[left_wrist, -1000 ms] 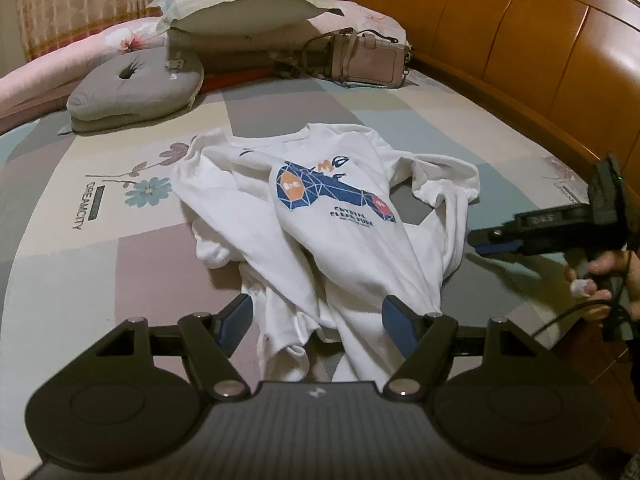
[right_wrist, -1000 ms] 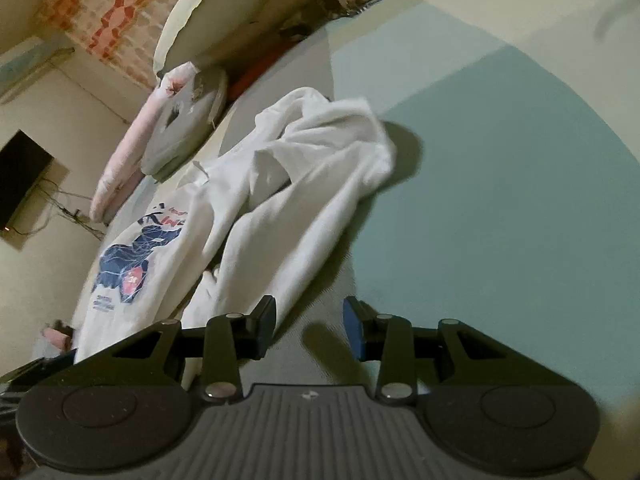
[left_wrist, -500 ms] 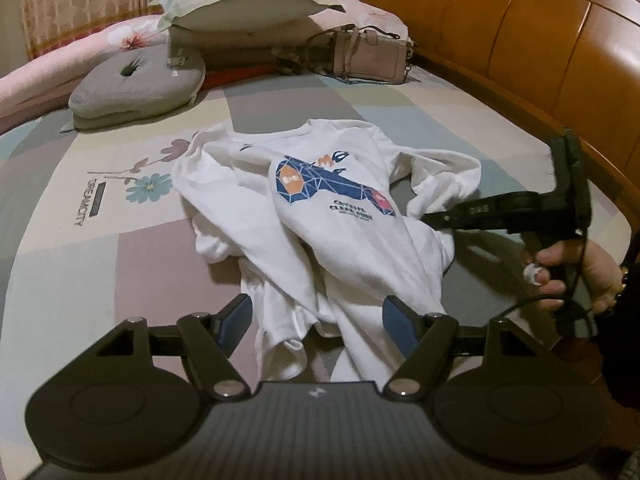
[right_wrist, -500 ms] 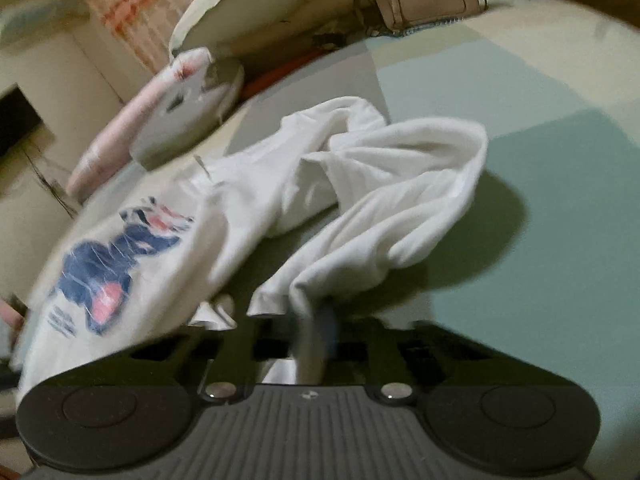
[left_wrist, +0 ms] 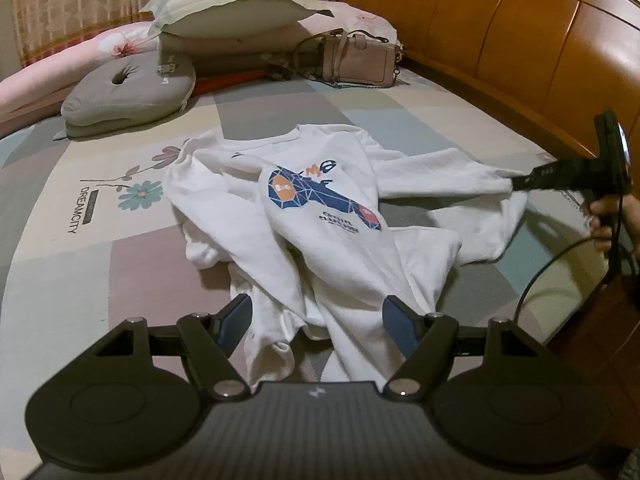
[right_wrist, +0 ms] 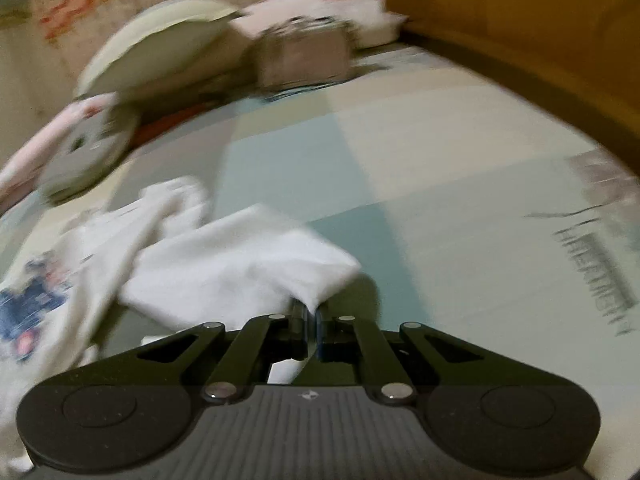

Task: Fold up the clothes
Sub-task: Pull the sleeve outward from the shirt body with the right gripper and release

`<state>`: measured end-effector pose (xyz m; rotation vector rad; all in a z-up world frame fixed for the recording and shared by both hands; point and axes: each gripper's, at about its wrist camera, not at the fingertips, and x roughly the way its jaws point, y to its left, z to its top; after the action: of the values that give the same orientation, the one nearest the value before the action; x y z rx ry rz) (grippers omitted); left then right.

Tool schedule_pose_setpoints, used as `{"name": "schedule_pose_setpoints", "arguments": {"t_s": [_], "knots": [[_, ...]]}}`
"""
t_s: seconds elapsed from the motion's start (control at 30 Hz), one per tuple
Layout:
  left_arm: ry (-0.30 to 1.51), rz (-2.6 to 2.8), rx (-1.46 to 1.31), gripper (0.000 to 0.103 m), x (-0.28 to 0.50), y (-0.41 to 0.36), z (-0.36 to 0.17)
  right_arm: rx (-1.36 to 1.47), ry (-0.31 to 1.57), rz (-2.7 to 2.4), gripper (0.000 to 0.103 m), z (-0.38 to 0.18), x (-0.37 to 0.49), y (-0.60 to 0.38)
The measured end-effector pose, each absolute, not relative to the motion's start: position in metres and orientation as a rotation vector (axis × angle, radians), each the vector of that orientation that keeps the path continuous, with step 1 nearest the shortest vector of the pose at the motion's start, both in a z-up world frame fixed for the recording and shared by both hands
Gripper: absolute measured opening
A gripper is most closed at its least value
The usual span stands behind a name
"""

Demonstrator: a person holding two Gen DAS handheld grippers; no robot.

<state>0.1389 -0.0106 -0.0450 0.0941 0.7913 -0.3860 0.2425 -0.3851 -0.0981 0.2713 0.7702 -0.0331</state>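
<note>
Sleeve [left_wrist: 444, 174]: pinched at cuff by my right claw [right_wrist: 311, 314]; best drawn flat, straight outward.
Left claw [left_wrist: 316, 316]: spread above shirt [left_wrist: 320, 216] hem, holding nothing.

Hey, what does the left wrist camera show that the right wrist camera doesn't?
Only the left wrist view shows the left gripper with jaws open over the hem of the white shirt, the person's hand, the sheet's flower print and the shirt's whole graphic.

Only the right wrist view shows the right gripper up close, jaws shut on the sleeve.

Both show the shirt, the handbag, the grey cushion, the pillow and the wooden headboard.
</note>
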Motion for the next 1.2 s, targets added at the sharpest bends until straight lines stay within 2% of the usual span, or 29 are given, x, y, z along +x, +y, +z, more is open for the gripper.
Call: {"name": "schedule_pose_setpoints", "arguments": {"t_s": [0.17, 0.3, 0.43, 0.5, 0.6, 0.67, 0.73, 1.2], "knots": [[0.787, -0.388, 0.089, 0.073, 0.139, -0.01, -0.045, 0.3, 0.775, -0.089, 0.014, -0.092, 0.249, -0.406], [0.783, -0.396, 0.091, 0.075, 0.137, -0.011, -0.045, 0.365, 0.77, -0.065, 0.032, -0.098, 0.235, -0.405], [0.786, -0.398, 0.094, 0.076, 0.137, -0.011, -0.045, 0.479, 0.772, -0.017, 0.039, -0.111, 0.208, -0.408], [0.787, -0.403, 0.093, 0.076, 0.138, -0.013, -0.046, 0.549, 0.779, 0.029, 0.046, -0.12, 0.193, -0.408], [0.791, -0.413, 0.094, 0.076, 0.139, -0.017, -0.048, 0.593, 0.8, 0.089, 0.048, -0.132, 0.181, -0.396], [0.794, -0.419, 0.1, 0.076, 0.139, -0.019, -0.05, 0.557, 0.785, 0.082, 0.054, -0.136, 0.178, -0.384], [0.796, -0.421, 0.102, 0.076, 0.138, -0.021, -0.051, 0.513, 0.76, 0.079, 0.07, -0.134, 0.179, -0.37], [0.807, -0.391, 0.096, 0.076, 0.135, -0.014, -0.053, 0.174, 0.712, -0.094, 0.073, -0.133, 0.203, -0.328]]}}
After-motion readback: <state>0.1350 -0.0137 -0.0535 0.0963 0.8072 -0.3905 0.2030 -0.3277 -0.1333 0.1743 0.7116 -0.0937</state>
